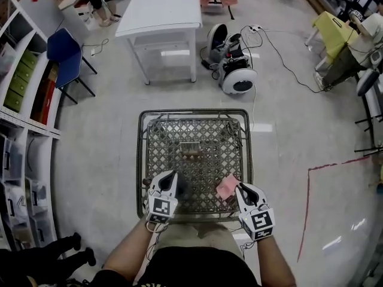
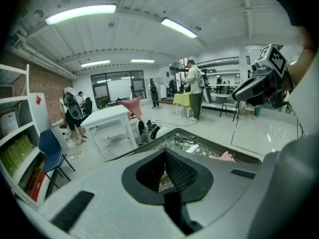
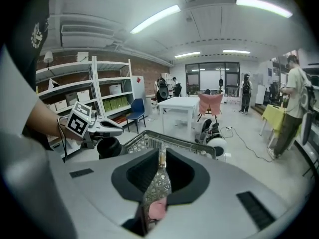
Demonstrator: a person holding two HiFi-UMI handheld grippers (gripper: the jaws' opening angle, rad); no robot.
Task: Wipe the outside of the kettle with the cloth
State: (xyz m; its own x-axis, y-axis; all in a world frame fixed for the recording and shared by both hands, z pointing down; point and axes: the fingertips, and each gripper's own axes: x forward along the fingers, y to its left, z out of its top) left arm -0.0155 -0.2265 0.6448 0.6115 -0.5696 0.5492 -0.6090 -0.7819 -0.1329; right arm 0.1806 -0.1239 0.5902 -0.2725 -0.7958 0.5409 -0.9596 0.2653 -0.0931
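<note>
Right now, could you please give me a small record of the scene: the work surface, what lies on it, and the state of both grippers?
surface: mesh table, metal frame, seen from above
cloth: pink cloth on the mesh, front right
right gripper: jaws together, tips close beside the cloth
left gripper: jaws together, over the front left of the mesh
middle of mesh: small brown thing, too small to identify
kettle: none can be made out

Lattice table [image 1: 197, 133] is openwork grey metal, rough-looking, with a smooth dull metal rim; cloth [image 1: 226, 186] is soft matt pink fabric; floor [image 1: 287, 130] is smooth and glossy; white table [image 1: 158, 8] is smooth and matt.
</note>
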